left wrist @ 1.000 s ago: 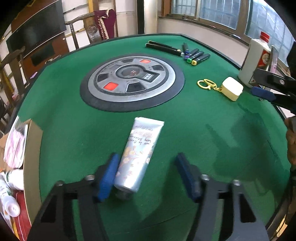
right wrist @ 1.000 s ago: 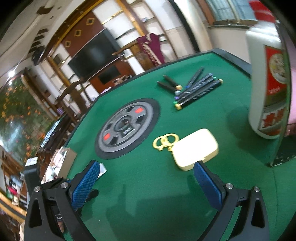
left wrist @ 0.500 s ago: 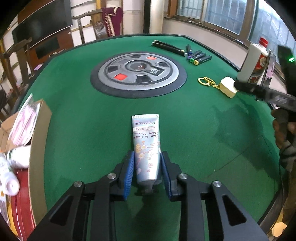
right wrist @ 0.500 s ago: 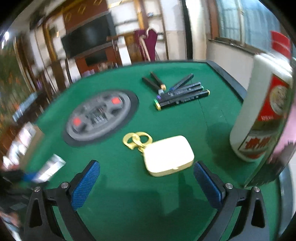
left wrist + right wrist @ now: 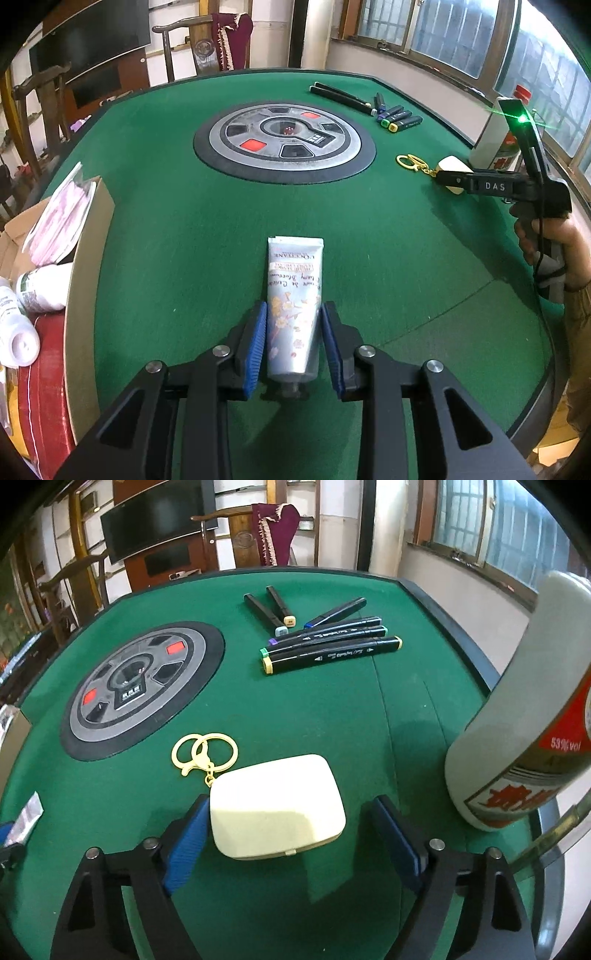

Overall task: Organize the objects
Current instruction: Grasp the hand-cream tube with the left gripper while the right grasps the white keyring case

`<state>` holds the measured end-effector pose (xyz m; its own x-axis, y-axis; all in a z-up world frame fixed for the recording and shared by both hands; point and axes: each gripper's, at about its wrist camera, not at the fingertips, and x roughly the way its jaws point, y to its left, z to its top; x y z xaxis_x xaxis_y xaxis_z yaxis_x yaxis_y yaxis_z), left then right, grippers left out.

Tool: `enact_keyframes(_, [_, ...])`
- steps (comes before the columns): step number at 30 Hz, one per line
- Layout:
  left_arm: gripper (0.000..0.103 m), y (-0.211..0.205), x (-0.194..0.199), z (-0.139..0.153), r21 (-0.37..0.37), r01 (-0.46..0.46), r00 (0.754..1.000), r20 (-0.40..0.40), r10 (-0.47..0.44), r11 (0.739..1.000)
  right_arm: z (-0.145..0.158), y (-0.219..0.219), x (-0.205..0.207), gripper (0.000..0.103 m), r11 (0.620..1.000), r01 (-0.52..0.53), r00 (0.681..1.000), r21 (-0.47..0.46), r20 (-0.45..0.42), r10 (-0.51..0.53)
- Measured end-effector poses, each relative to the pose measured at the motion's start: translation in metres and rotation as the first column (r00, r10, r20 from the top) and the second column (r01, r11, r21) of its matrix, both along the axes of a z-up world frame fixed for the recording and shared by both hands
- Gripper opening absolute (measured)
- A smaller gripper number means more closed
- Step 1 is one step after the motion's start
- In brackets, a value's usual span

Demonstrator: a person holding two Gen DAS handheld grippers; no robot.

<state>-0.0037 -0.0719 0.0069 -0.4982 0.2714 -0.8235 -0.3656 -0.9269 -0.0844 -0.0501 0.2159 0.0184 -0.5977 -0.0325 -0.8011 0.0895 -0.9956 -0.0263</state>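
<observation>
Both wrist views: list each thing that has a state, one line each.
Left claw: shut on the hand cream tube.
Hand cream tube: flat on the felt, capped.
Right claw: open, has just been closing around the cream case.
Cream case: lid shut, lying flat.
Markers: capped, lying flat.
Bottle: upright.

A green felt desk with a round grey control panel set in its middle fills the room's foreground. Behind it stand dark wooden chairs, one draped with a maroon cloth, and a black television on a wood-panelled wall. Barred windows along the right let in daylight over a pale sill wall.
</observation>
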Motion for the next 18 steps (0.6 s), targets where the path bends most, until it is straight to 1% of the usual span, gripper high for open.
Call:
enact_keyframes(2, [0.029,0.004,0.000,0.000,-0.017,0.002,1.000,-0.008,-0.002,1.000,0.001,-0.002,0.001,0.082,1.000,-0.008,1.000,0.000,-0.008,0.008])
enact_keyframes(3, [0.029,0.005,0.000,0.000,-0.026,0.001,1.000,-0.012,-0.001,1.000,0.002,-0.003,0.001,0.074,1.000,-0.011,1.000,0.002,-0.014,0.011])
enact_keyframes(4, [0.029,0.007,0.001,0.000,-0.037,-0.002,1.000,-0.017,0.001,0.999,0.003,-0.004,0.002,0.069,1.000,-0.017,1.000,0.003,-0.019,0.017])
enact_keyframes(7, [0.029,0.012,0.004,-0.001,-0.071,-0.007,1.000,-0.030,0.005,0.997,0.003,-0.007,0.004,0.069,1.000,-0.025,0.999,0.014,-0.021,0.025])
enact_keyframes(10, [0.029,0.012,0.006,0.000,-0.067,-0.001,1.000,-0.023,-0.001,0.998,0.003,-0.010,0.007,0.069,0.999,-0.047,0.999,-0.009,-0.020,0.047])
enact_keyframes(13, [0.029,0.011,0.010,0.000,-0.075,0.007,1.000,-0.024,-0.009,0.997,0.004,-0.019,0.013,0.069,0.992,-0.110,0.994,-0.057,-0.022,0.109])
enact_keyframes(16, [0.030,0.010,0.013,0.000,-0.074,0.007,1.000,-0.026,-0.009,0.997,0.005,-0.034,0.020,0.070,0.978,-0.182,0.983,-0.106,-0.022,0.181])
enact_keyframes(18, [0.030,0.010,0.013,0.000,-0.068,0.004,1.000,-0.025,-0.005,0.998,0.003,-0.045,0.026,0.070,0.968,-0.229,0.973,-0.099,-0.023,0.228])
